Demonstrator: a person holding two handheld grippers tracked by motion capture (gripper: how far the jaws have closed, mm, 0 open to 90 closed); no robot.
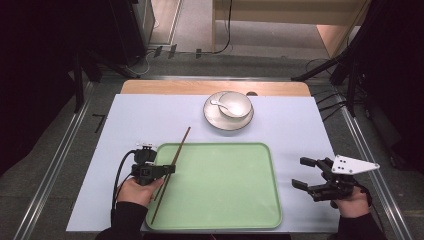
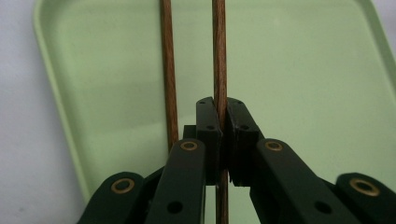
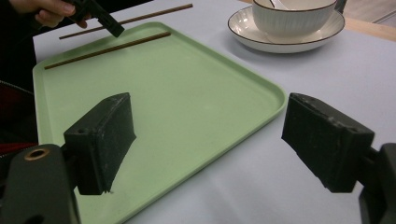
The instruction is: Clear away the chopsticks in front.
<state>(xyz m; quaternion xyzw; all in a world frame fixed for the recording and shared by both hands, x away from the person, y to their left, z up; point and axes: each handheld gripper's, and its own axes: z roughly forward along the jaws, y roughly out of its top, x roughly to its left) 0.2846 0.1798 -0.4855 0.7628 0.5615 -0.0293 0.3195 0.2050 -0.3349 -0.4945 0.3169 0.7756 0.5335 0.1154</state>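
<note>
Pale green tray (image 1: 225, 200), brown chopsticks (image 1: 180, 146), white ribbed bowl (image 3: 294, 16), dark-rimmed white plate (image 3: 289, 43), lavender table cover (image 1: 150, 117)

Gripped chopstick (image 2: 219, 56) cut off at the left gripper view's top and bottom edges.

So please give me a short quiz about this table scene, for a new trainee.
1. True or false: the left gripper is shut on a chopstick.
2. Where does the other chopstick lie?
A. in the bowl
B. on the green tray
C. on the floor
3. Fill in: the bowl holding a spoon stands on a ____.

Key: 1 true; 2 B; 3 plate. The right gripper is open beside the tray.
</note>
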